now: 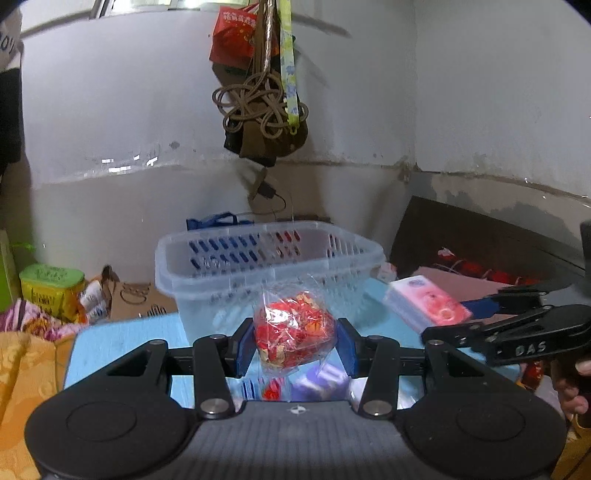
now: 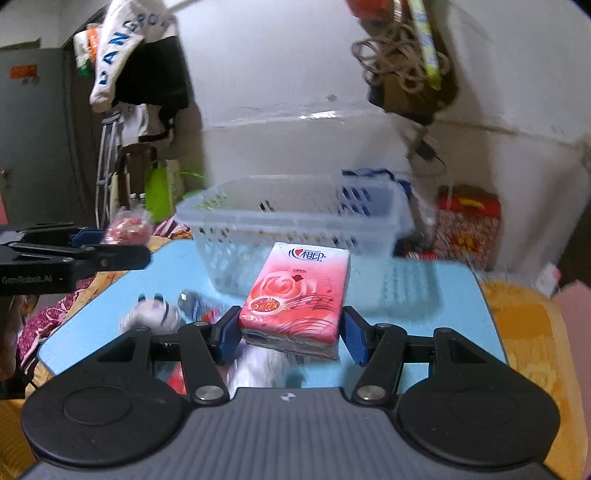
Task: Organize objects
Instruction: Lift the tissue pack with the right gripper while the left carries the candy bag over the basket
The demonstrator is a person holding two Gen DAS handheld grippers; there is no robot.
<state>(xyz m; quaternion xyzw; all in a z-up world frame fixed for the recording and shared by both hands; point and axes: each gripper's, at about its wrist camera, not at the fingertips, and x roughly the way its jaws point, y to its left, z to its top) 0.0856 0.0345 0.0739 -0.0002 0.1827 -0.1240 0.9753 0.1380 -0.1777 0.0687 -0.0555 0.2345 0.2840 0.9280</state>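
A: What surface is all this on?

B: A light blue table (image 2: pixel 461 291), small and low. A clear plastic basket (image 1: pixel 266 258) with slotted walls stands toward its far edge, and it looks empty from both wrist views.

A: And the grippers?

B: The left gripper (image 1: pixel 295 341) has its blue pads pressed in on a clear bag of red sweets (image 1: pixel 293 332), held up in front of the basket. The right gripper (image 2: pixel 290 328) holds a pink tissue pack (image 2: pixel 295 295) printed with a rose; its fingers sit at the pack's two sides, the left one touching, the right one close against the edge. That pack is also lifted off the table, just short of the basket.

A: Anything loose on the table?

B: Under the grippers lie a few small items, blurred: something white (image 2: pixel 151 314), something purple (image 1: pixel 321 380), a bit of red. I cannot tell what they are.

A: The room?

B: A worn whitewashed wall (image 1: pixel 110 110) with a stained band. A brown bag with coiled cord (image 1: pixel 258 107) and a red packet (image 1: pixel 236 33) hang from it. Clothes (image 2: pixel 129 48) hang at the left by a grey door (image 2: pixel 33 140). A yellow-orange patterned cloth (image 2: pixel 528 332) spreads around the table, and a green tin (image 1: pixel 51 288) sits to the left.
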